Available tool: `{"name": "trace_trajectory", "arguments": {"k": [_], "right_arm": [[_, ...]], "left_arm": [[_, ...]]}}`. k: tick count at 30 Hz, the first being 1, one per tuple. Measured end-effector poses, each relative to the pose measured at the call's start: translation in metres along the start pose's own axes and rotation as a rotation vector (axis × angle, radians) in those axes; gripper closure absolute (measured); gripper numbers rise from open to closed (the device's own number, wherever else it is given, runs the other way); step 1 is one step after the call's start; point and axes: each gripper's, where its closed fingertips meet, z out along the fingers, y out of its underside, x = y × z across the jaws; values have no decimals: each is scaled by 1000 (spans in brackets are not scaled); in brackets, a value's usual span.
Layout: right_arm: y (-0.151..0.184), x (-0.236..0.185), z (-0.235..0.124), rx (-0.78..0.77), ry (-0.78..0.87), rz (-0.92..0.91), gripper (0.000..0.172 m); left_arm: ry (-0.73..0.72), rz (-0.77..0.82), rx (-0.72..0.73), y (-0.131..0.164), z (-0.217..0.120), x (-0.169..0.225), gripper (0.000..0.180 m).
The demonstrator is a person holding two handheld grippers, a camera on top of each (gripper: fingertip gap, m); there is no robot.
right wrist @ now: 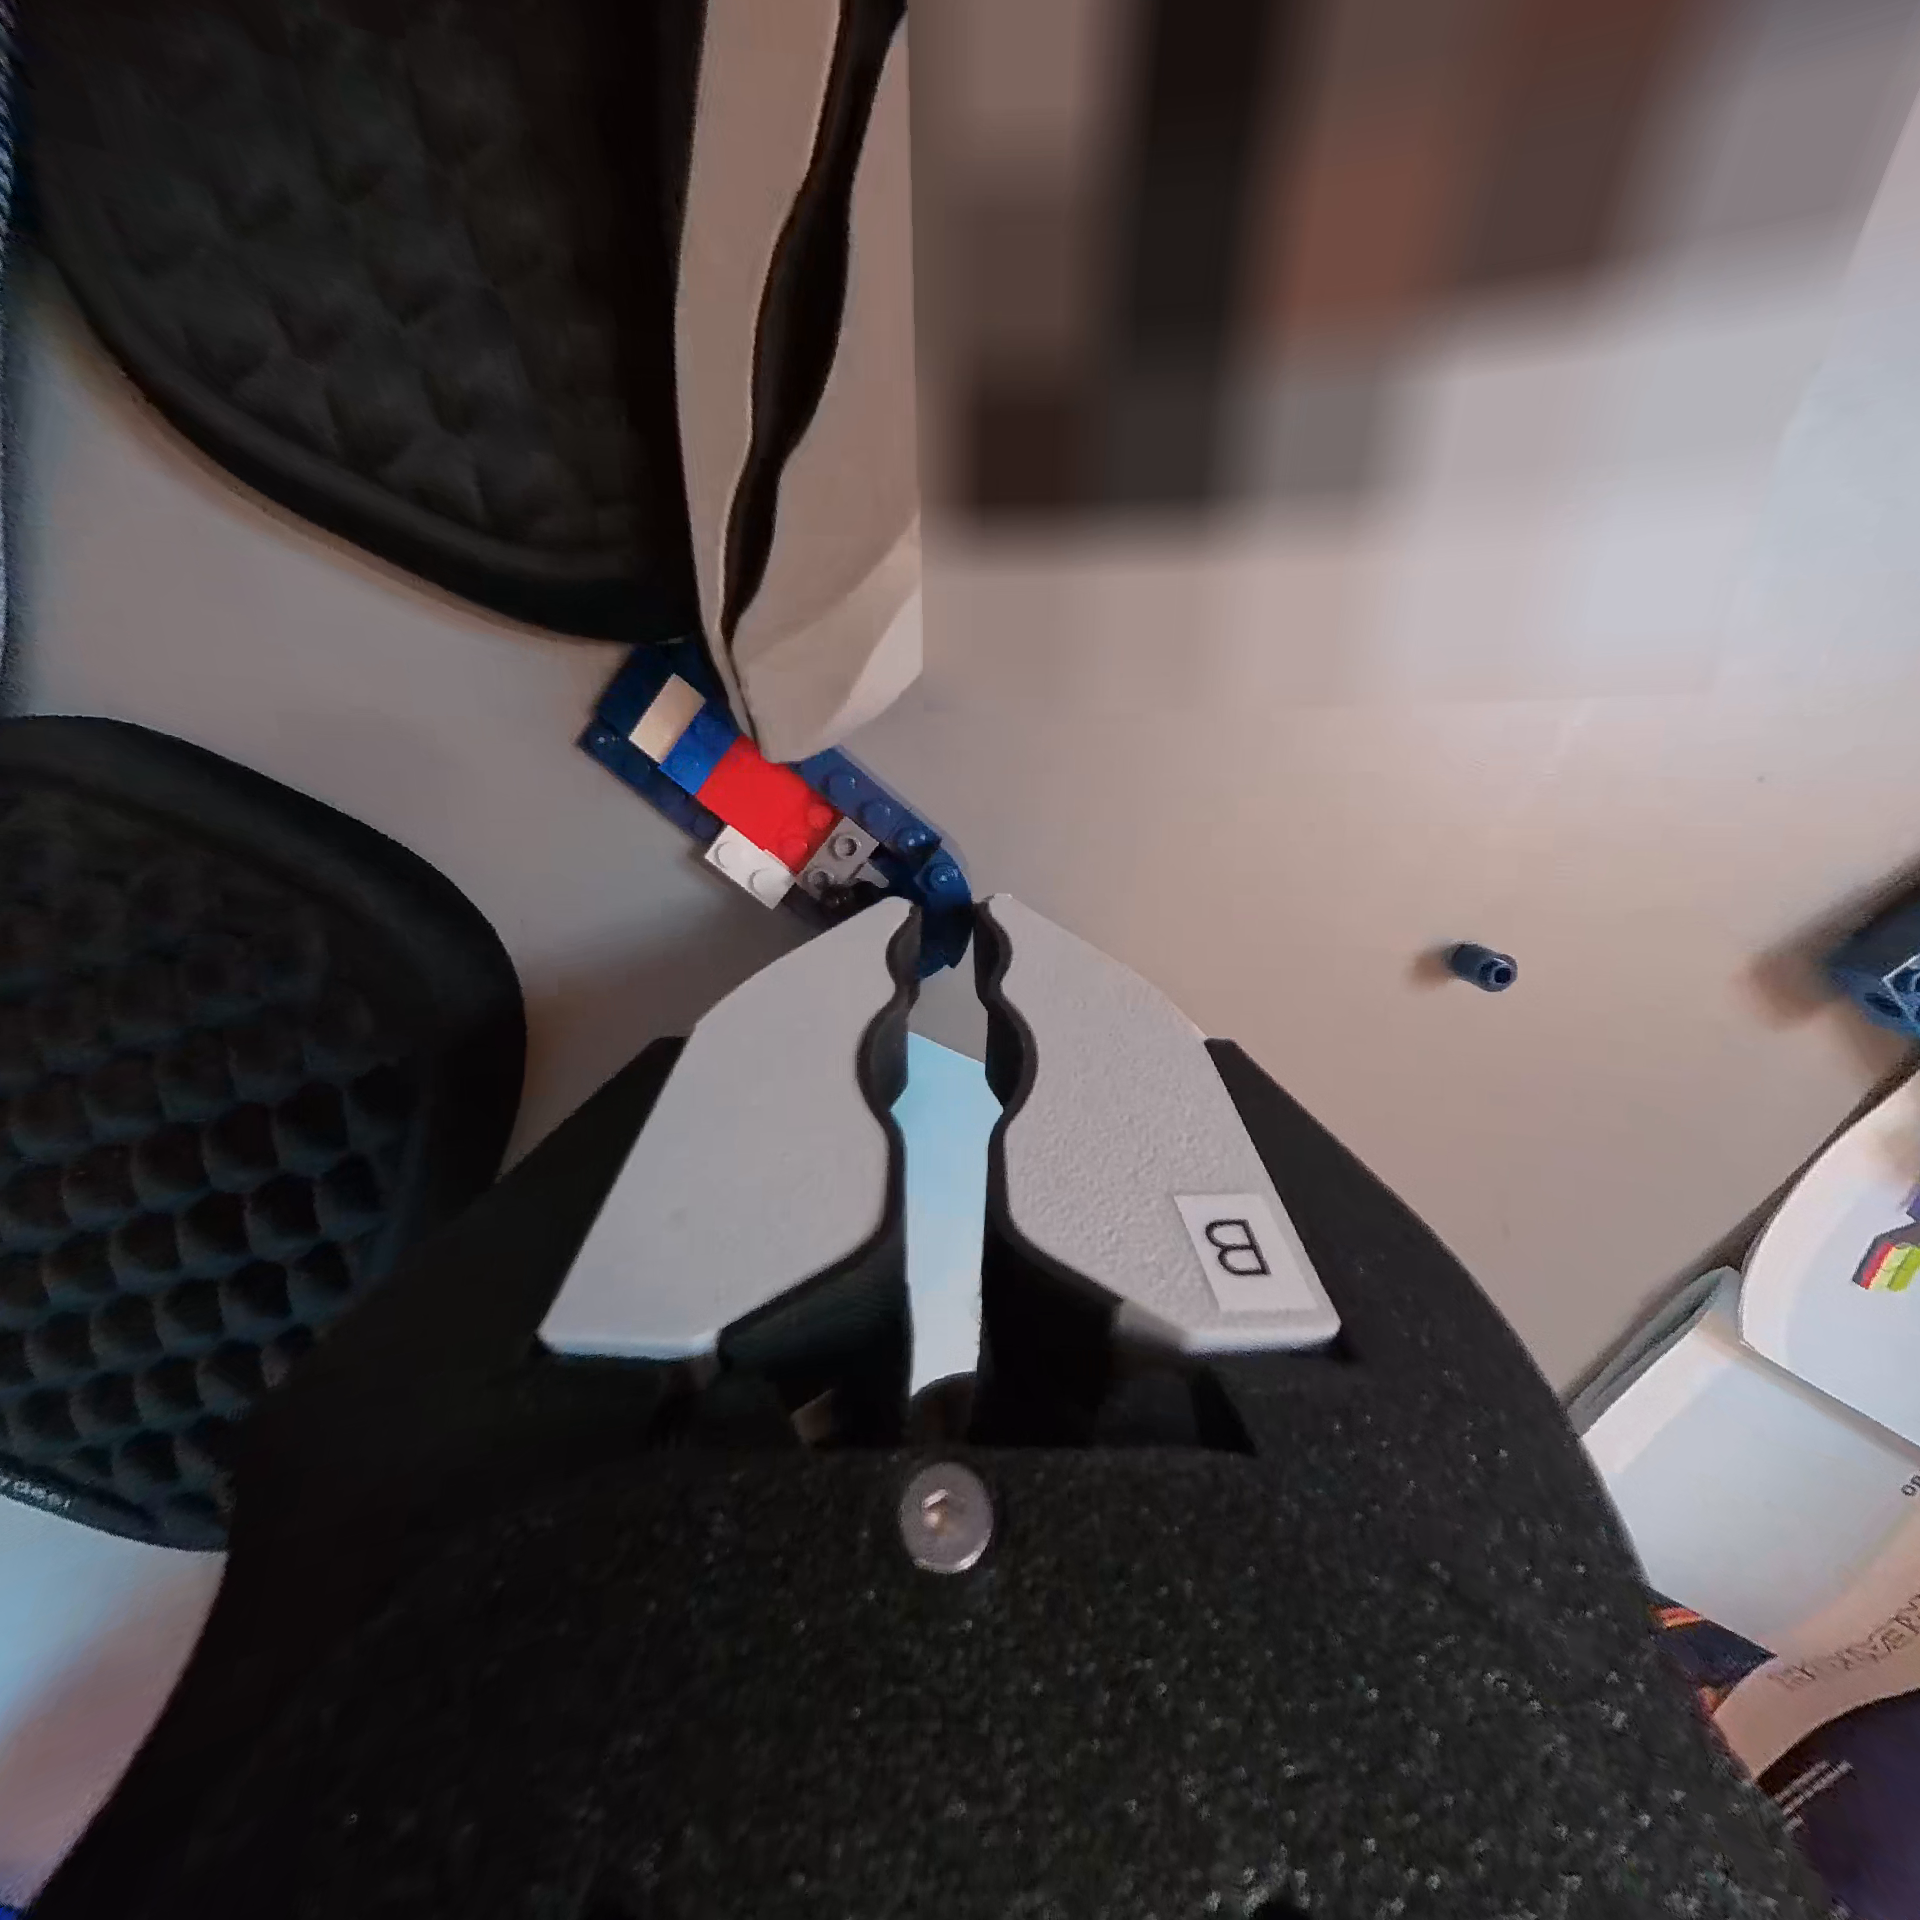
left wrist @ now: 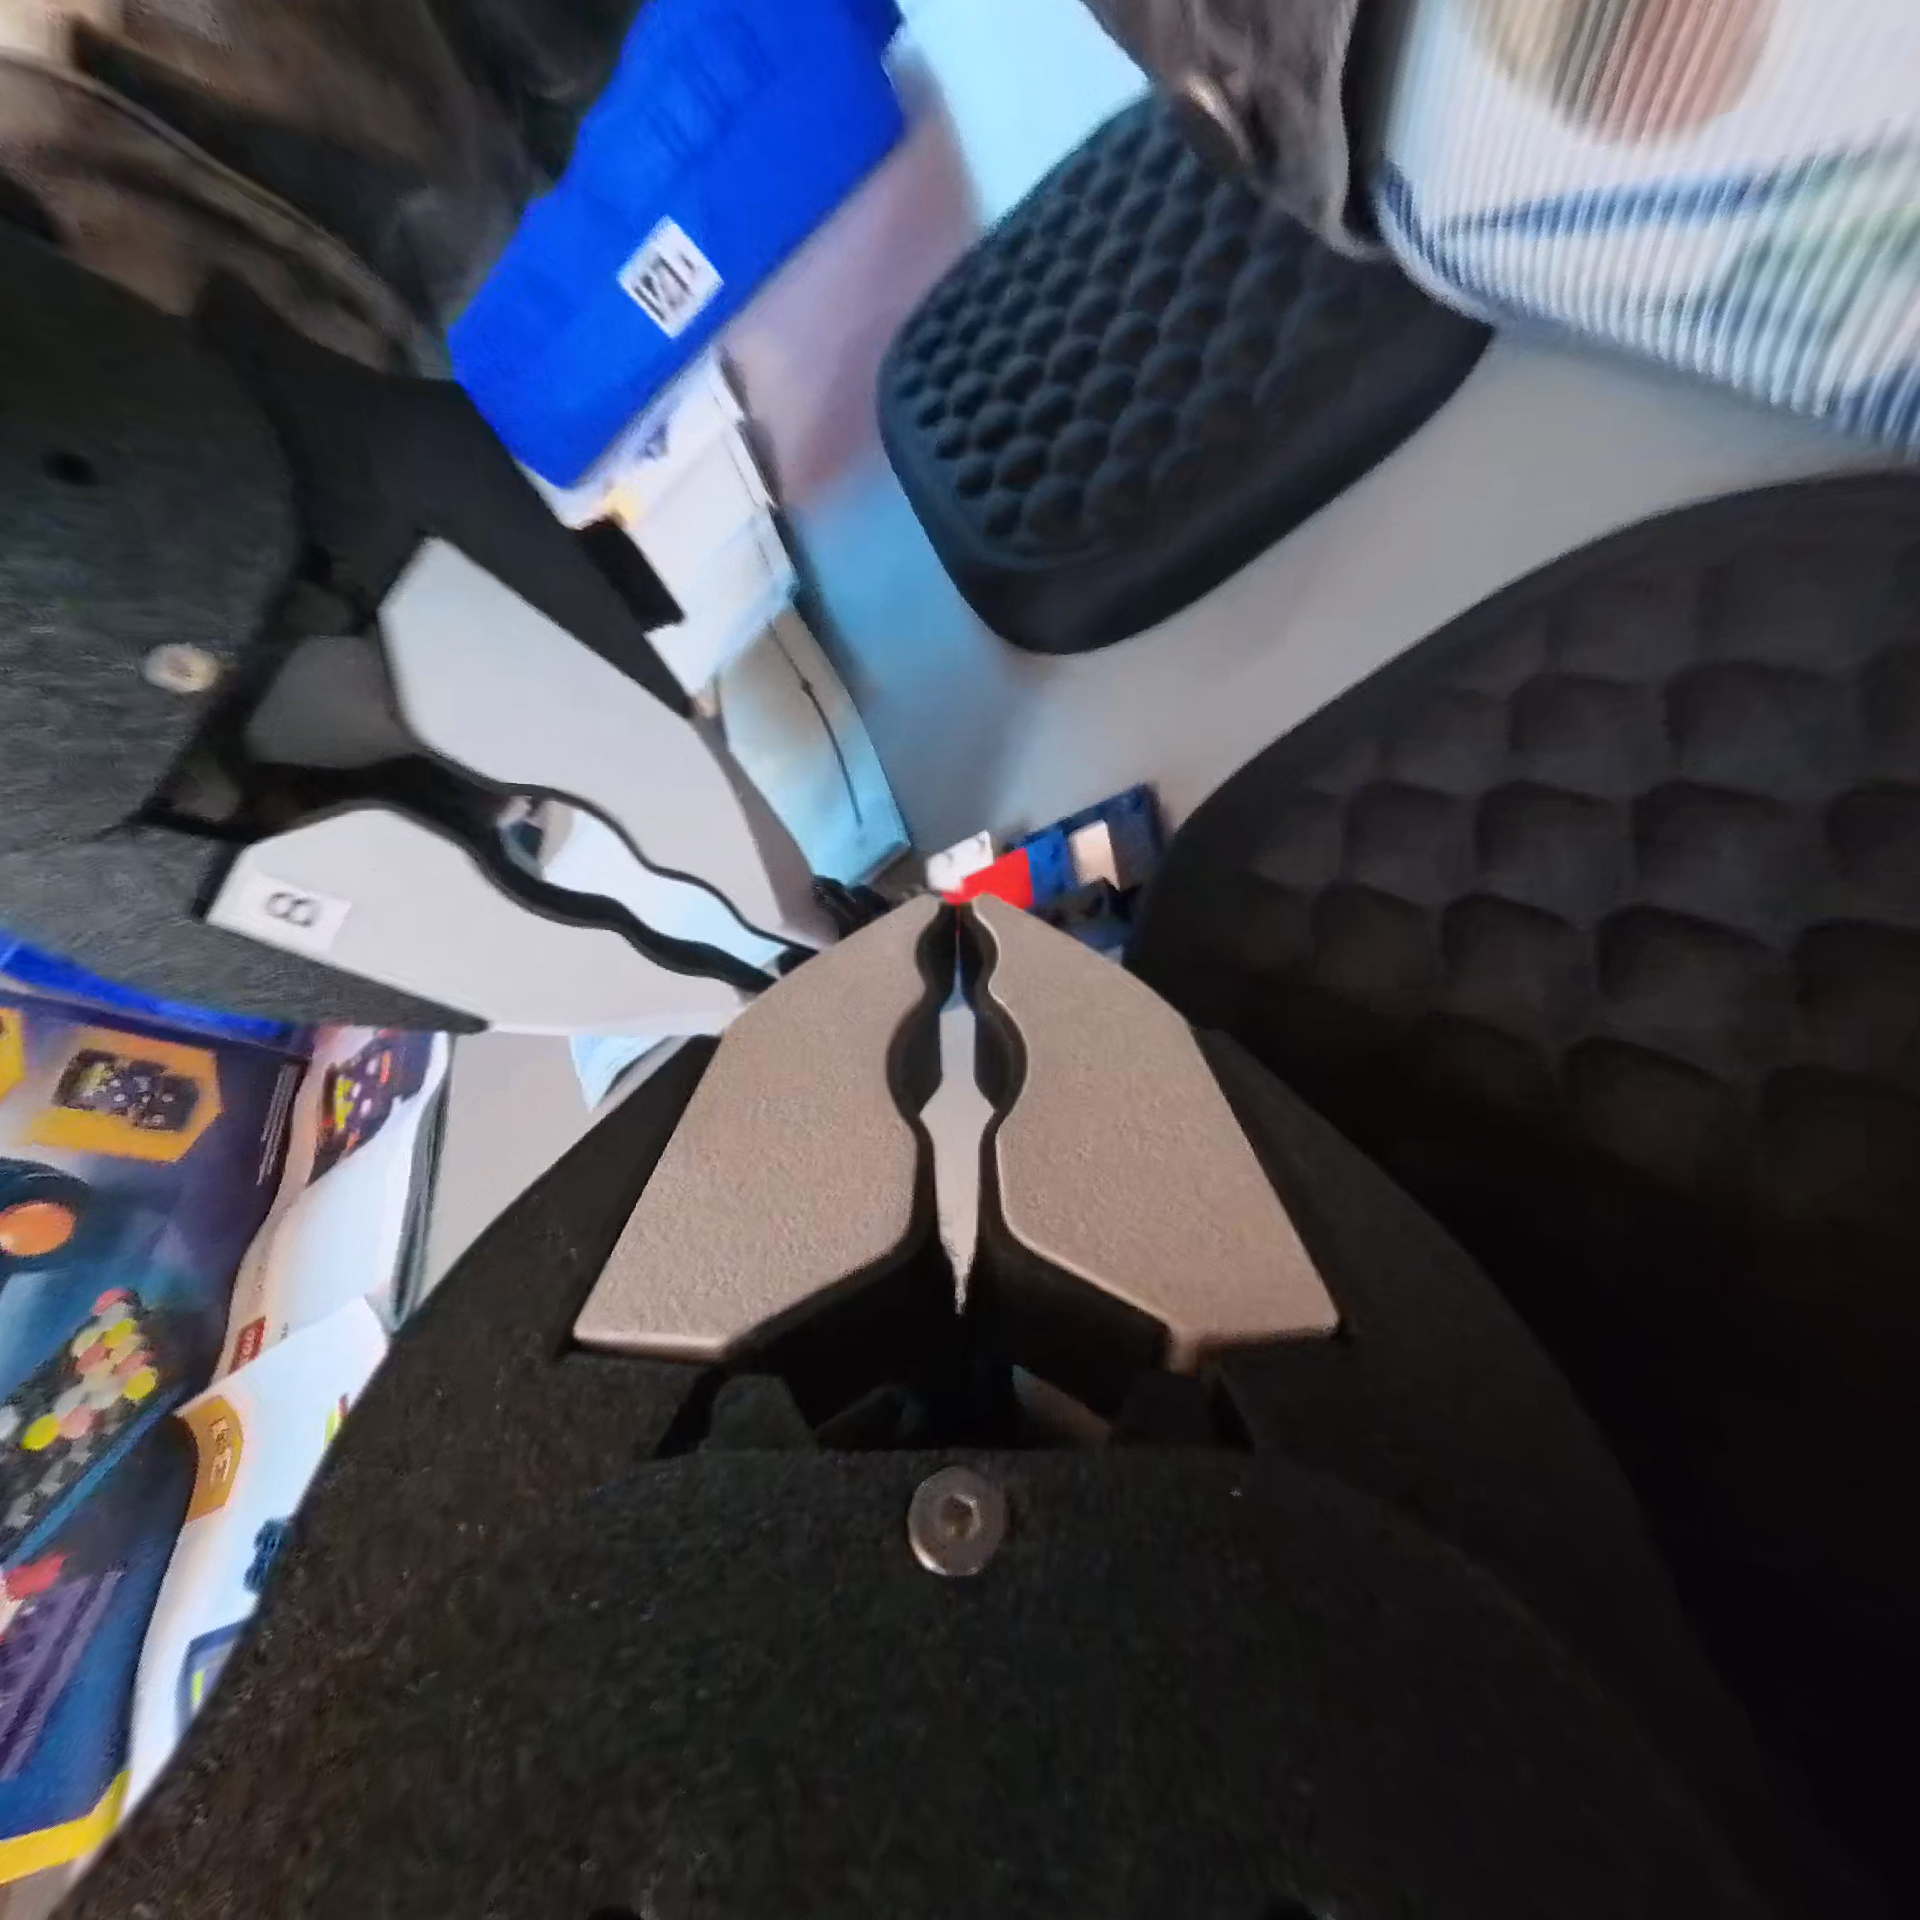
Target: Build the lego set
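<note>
A small brick build lies on the pale table: a dark blue plate carrying a red brick, a white brick and a grey piece. My left gripper is shut, and its tips rest on the red brick. It comes in from the top of the right wrist view. My right gripper has its jaws slightly apart at the plate's rounded dark blue end, which shows in the gap. It also shows in the left wrist view, slightly open.
Two black honeycomb pads flank the build. A small dark blue peg lies loose to the right. Printed booklets and a box lie at the edges. A blue bin and a striped sleeve are behind. Both grippers' tips are close together, under 4 cm apart.
</note>
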Motion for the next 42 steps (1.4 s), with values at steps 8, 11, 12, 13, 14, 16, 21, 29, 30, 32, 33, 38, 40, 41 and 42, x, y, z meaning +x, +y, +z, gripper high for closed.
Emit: {"name": "trace_trajectory", "arguments": {"k": [8, 11, 12, 13, 14, 16, 21, 29, 30, 32, 33, 38, 40, 41, 42], "right_arm": [[1, 0, 1, -6, 15, -29, 164], [1, 0, 1, -38, 37, -53, 164], [1, 0, 1, -51, 47, -61, 164], [1, 0, 1, -62, 54, -66, 164], [2, 0, 1, -72, 58, -67, 164], [2, -1, 1, -87, 65, -72, 164], [2, -1, 2, -88, 73, -64, 164], [1, 14, -35, 149, 139, 202, 142], [3, 17, -45, 194, 181, 247, 143], [7, 13, -59, 280, 245, 332, 150], [11, 8, -61, 312, 266, 373, 151], [46, -13, -52, 421, 410, 599, 150], [65, -16, -51, 451, 480, 689, 148], [75, -17, -52, 462, 521, 730, 146], [84, -17, -55, 473, 564, 763, 145]], "left_arm": [[39, -12, -43, 4, 5, 3, 180], [40, -21, -47, 4, 5, 4, 180], [40, -23, -48, 4, 5, 4, 180], [39, -24, -49, 4, 5, 4, 180], [38, -24, -49, 4, 5, 4, 180], [37, -22, -49, 4, 5, 3, 180], [33, -18, -49, 4, 5, 3, 180], [-2, -11, -65, 6, 4, 1, 180], [-4, -14, -67, 6, 4, 1, 180], [-12, -18, -72, 6, 4, 0, 180], [-21, -17, -69, 6, 4, 0, 180], [-76, -18, -56, 4, 2, -6, 178], [-105, -32, -51, 4, 1, -11, 176], [-121, -43, -45, 3, 0, -14, 176], [-141, -57, -35, 3, -2, -17, 175]]}}
